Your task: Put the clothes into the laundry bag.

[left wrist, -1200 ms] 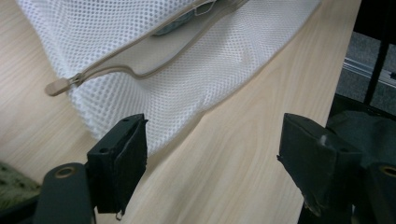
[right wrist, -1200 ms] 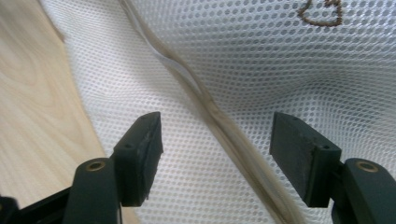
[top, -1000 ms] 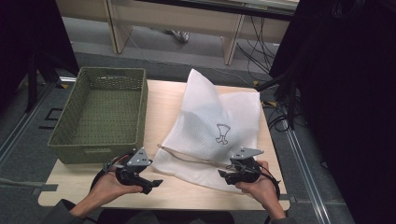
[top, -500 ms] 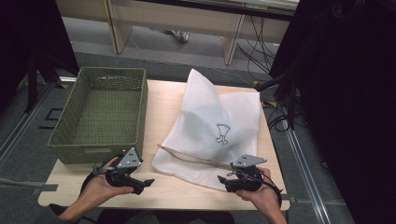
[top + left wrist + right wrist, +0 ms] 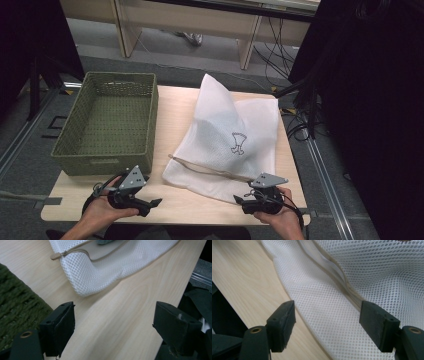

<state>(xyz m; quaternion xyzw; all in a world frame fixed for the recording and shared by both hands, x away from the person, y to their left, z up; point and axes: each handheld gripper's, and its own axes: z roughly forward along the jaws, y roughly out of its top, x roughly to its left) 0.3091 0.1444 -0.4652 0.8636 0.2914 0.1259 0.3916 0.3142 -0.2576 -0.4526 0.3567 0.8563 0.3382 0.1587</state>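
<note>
The white mesh laundry bag (image 5: 235, 140) is lying on the right half of the desk (image 5: 180, 202), its near hem running slantwise from a corner just beside the green woven basket (image 5: 107, 122) down toward the person's right hand. A beige zipper (image 5: 210, 167) is following that same slant along the near hem, so the bag's opening edge is facing the person and stretching roughly left to right, a little skewed.

The right claw (image 5: 239, 199) is sitting at the near right end of that hem and is the closer of the two. In the right gripper view its jaws are standing wide apart over the mesh (image 5: 329, 312), with the zipper strip (image 5: 337, 277) passing just ahead of the gap; nothing is being pinched, the pads are clear of the cloth.

The left claw (image 5: 156, 202) is hanging over bare wood near the front edge of the desk, pointing toward the bag's left corner. In the left gripper view that corner of the mesh (image 5: 100, 277) and the zipper's pull tab (image 5: 55, 256) are lying ahead of the jaws and apart from them (the tab is the small beige end poking out past the mesh). This claw is released too, jaws spread wide and holding nothing.

My guess is that the zipper is the target: the right claw is placed to pin the hem, while the left one needs to travel forward to reach the tab.
</note>
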